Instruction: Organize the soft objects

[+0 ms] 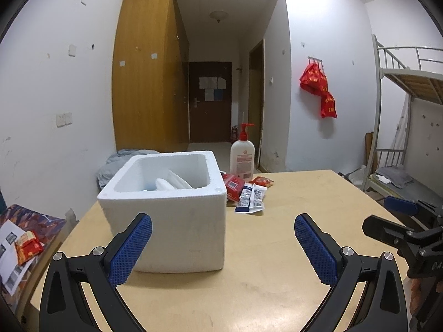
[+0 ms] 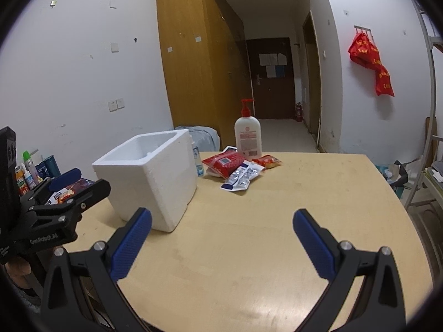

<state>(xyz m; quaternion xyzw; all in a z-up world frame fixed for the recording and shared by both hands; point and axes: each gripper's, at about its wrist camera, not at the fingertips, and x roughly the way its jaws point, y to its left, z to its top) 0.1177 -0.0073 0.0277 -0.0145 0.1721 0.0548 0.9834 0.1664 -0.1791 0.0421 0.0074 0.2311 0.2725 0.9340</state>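
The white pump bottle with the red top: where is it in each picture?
Left wrist view: pump bottle stands centre, behind the foam box's right corner.
Right wrist view: pump bottle stands centre, right of the foam box.
Shared landmark: red packets at its base.

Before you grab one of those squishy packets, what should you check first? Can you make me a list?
1. Left gripper open, holding nothing: ok.
2. Right gripper open, holding nothing: ok.
3. Foam box open on top: ok.
4. Room left in the box, white stuff already inside: cannot tell.
5. Packets lie free on the table: ok.
6. Lotion bottle stands close behind the packets, could be knocked: not ok.
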